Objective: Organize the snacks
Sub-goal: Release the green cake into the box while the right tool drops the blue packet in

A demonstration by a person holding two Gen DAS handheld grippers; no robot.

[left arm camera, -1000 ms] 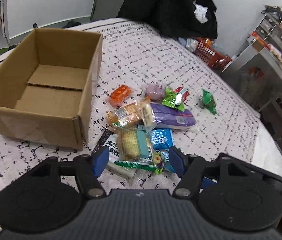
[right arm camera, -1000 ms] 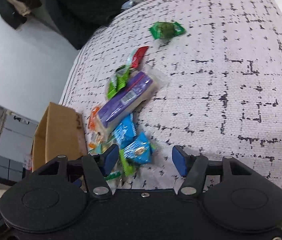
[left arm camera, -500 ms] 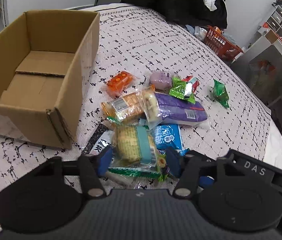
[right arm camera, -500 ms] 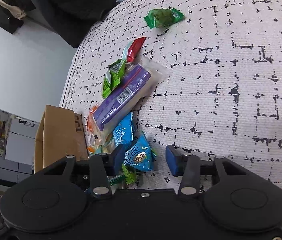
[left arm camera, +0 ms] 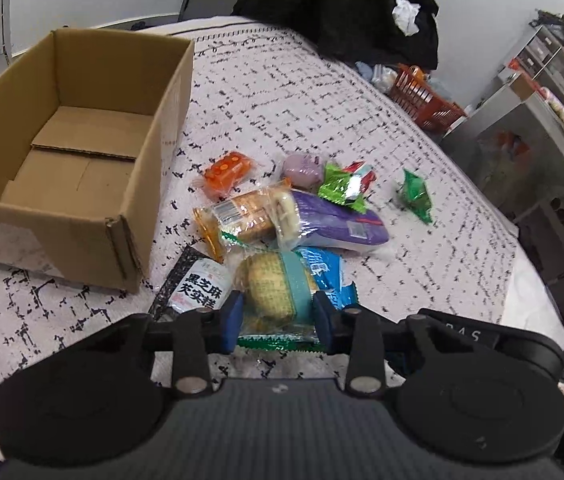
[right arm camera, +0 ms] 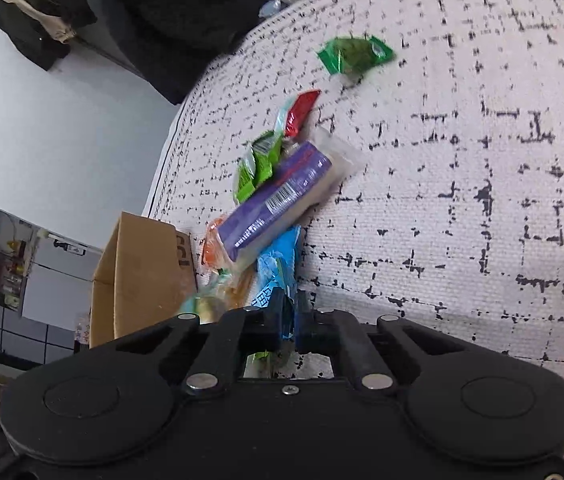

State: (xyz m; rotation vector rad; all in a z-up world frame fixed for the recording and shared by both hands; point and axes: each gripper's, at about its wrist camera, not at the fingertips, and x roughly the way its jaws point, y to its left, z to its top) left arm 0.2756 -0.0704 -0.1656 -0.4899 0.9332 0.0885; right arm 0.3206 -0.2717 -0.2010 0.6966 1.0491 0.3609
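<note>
Both tongs have just been closing since the earlier frames: the left gripper (left arm camera: 276,320) is now pinching the cracker pack (left arm camera: 278,292) between its blue pads, and the right gripper (right arm camera: 286,314) is clamping together on the blue snack pouch (right arm camera: 278,268). Far left of the left tongs, the cardboard box (left arm camera: 138,184) is sitting open on the patterned bedspread (left arm camera: 282,92). Just left of the left pad, the black sesame bar (left arm camera: 198,284) is lying flat. Ahead of the tongs, the orange candy pack (left arm camera: 228,170), the biscuit pack (left arm camera: 242,216) and the purple packet (left arm camera: 333,220) are crowding together. Further right, the green wrapper (left arm camera: 415,196) is lying apart from the heap.
</note>
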